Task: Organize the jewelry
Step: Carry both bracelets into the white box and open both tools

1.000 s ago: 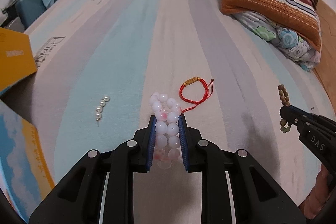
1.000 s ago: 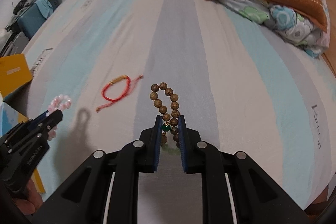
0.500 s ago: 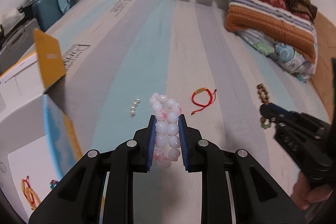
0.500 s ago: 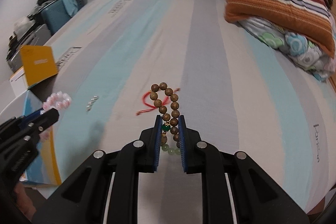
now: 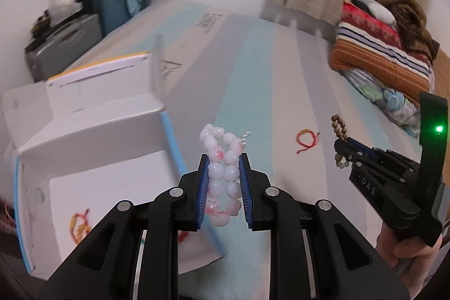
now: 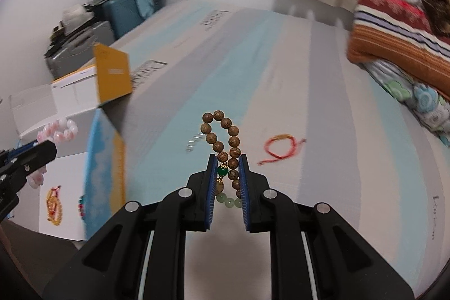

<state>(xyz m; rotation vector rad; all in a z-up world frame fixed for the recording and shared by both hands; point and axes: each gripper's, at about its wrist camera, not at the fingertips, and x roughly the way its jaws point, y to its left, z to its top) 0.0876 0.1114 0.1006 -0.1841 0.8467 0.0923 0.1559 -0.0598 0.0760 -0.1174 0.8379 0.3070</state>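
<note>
Up front in the left wrist view, the left gripper (image 5: 223,187) pinches a pink-white bead bracelet (image 5: 222,173), held above the edge of an open white box (image 5: 92,131) on the striped bed (image 5: 253,75). A red cord bracelet (image 5: 306,141) lies on the bed further off.

From the right wrist view, the right gripper (image 6: 227,184) clamps a wooden bead bracelet (image 6: 222,139) above the bed, with small pearl pieces (image 6: 194,142) just beyond it.
</note>
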